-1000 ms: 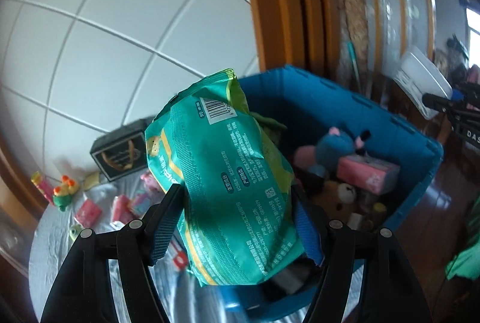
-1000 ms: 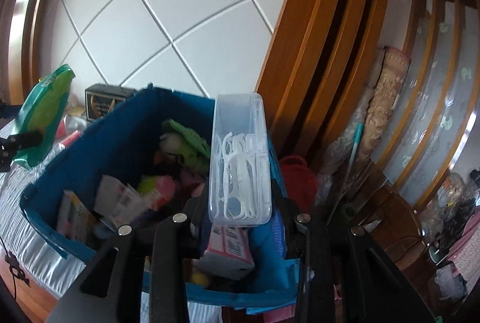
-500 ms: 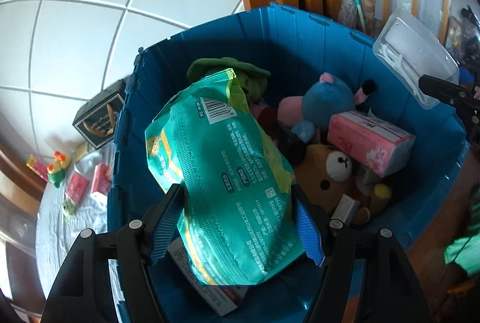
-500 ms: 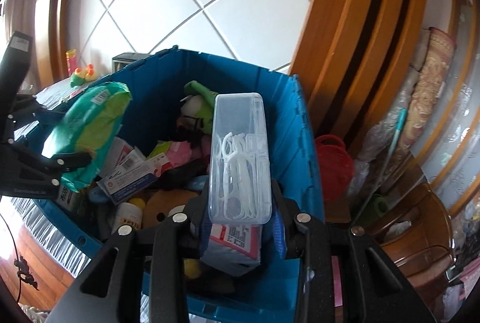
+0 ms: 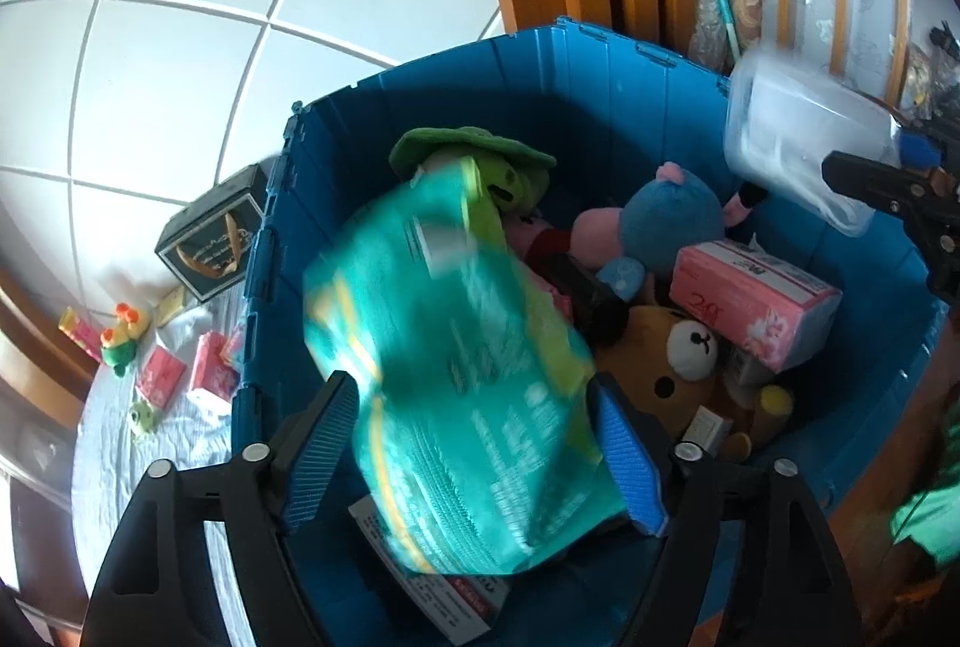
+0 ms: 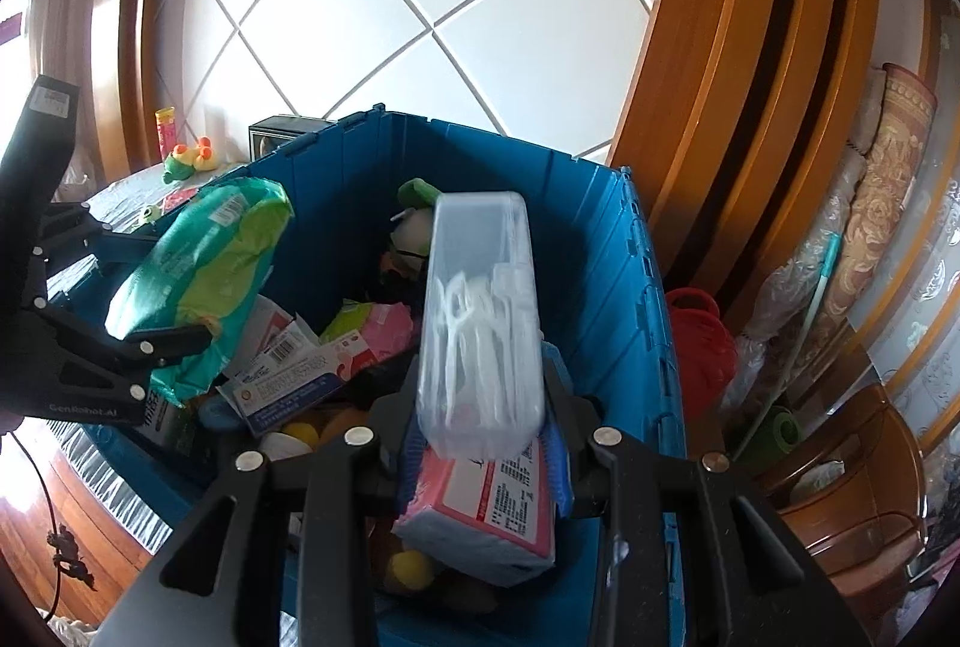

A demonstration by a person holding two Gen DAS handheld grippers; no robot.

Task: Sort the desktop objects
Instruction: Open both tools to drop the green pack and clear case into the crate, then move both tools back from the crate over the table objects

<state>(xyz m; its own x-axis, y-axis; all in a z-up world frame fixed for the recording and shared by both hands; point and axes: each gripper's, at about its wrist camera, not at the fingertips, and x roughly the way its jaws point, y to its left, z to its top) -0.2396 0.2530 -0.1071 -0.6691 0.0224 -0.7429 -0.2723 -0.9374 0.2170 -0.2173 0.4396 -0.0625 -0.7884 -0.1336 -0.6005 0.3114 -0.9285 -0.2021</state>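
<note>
My left gripper stands wide over the blue bin. The green bag sits between its jaws, blurred; the pads look just clear of the bag's sides, though I cannot tell for certain whether they touch it. Below the bag lies a white box, already in the bin. Left of my left jaws, outside the bin wall, small toys and pink packets rest on a white cloth, unsorted.

Ahead of the jaws, inside the bin, are a bear, a blue plush and a pink tissue pack.

My right gripper is over the same bin, jaws narrow around a clear floss case, which stands upright between them and also looks blurred. Directly under it is the tissue pack.

Risks, as I judge them: the bag may catch on the bin's near wall and tip out onto the cloth if I let go too close to the edge. The case is smooth and hard; dropped from this height it could bounce off the tissue pack, pop open and scatter floss picks among the toys. With both grippers over one bin, they could knock together.
</note>
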